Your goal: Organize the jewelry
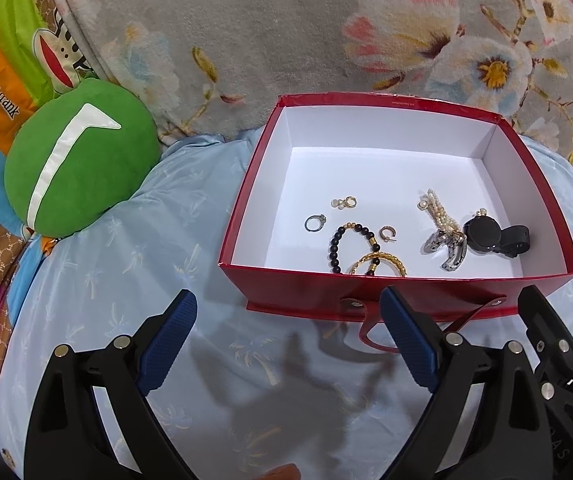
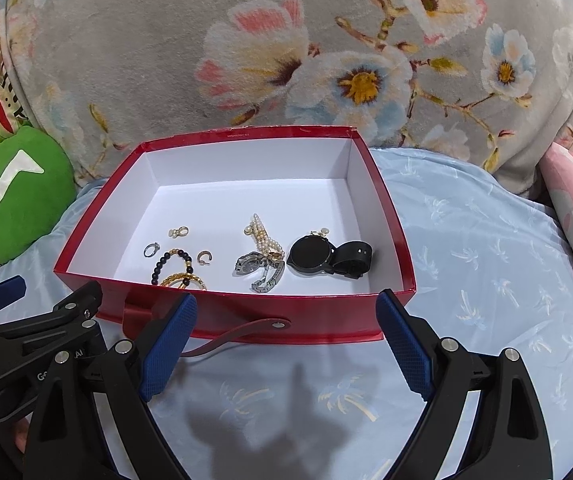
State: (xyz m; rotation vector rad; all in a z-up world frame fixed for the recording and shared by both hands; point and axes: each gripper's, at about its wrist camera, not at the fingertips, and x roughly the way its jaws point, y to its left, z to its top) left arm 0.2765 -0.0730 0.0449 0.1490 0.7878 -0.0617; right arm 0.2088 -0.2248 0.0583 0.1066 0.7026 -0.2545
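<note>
Hovering wide and empty over the bed, the left hand-held gripper [image 1: 288, 340] and right hand-held gripper [image 2: 286, 340] face the red box [image 2: 246, 320], where the jewelry [image 2: 262, 256] lies gathered, apparently for sorting.

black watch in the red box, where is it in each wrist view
Left wrist view: the black watch lies at the right end of the red box, right of centre in the picture.
Right wrist view: the black watch sits near the picture's middle, again in the box's right part.
Shared landmark: the pearl strand just left of it.
</note>
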